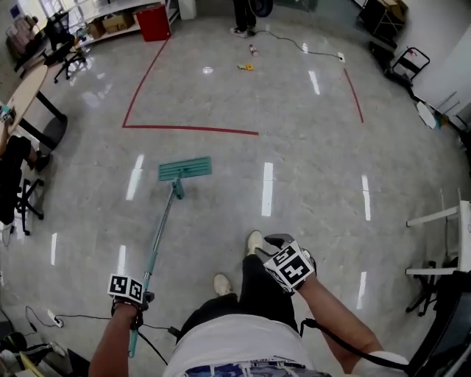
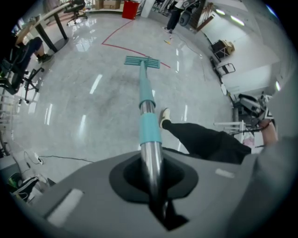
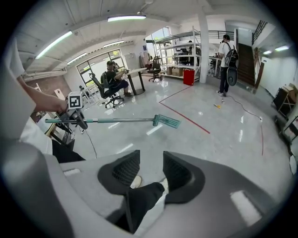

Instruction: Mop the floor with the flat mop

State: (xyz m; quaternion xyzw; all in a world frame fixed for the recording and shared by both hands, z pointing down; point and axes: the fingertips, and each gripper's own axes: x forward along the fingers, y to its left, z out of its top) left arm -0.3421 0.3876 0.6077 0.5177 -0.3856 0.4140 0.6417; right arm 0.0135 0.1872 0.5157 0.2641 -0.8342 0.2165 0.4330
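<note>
The flat mop has a teal head [image 1: 185, 169] lying flat on the grey floor ahead of me. Its metal and teal handle [image 1: 158, 239] slants back to my left gripper [image 1: 138, 297], which is shut on the handle near its upper end. In the left gripper view the handle [image 2: 149, 125] runs out from between the jaws to the mop head [image 2: 142, 61]. My right gripper [image 1: 280, 243] hangs over my legs, open and holding nothing. The right gripper view shows its gap [image 3: 151, 171] above my trouser leg, with the mop [image 3: 166, 121] held level to the left.
Red tape lines [image 1: 190, 129] mark a rectangle on the floor beyond the mop. A red bin [image 1: 154, 22] and shelves stand at the back, desks and office chairs [image 1: 62, 48] at the left. A person [image 1: 243, 18] stands far ahead near a cable [image 1: 309, 50] and small litter [image 1: 246, 67].
</note>
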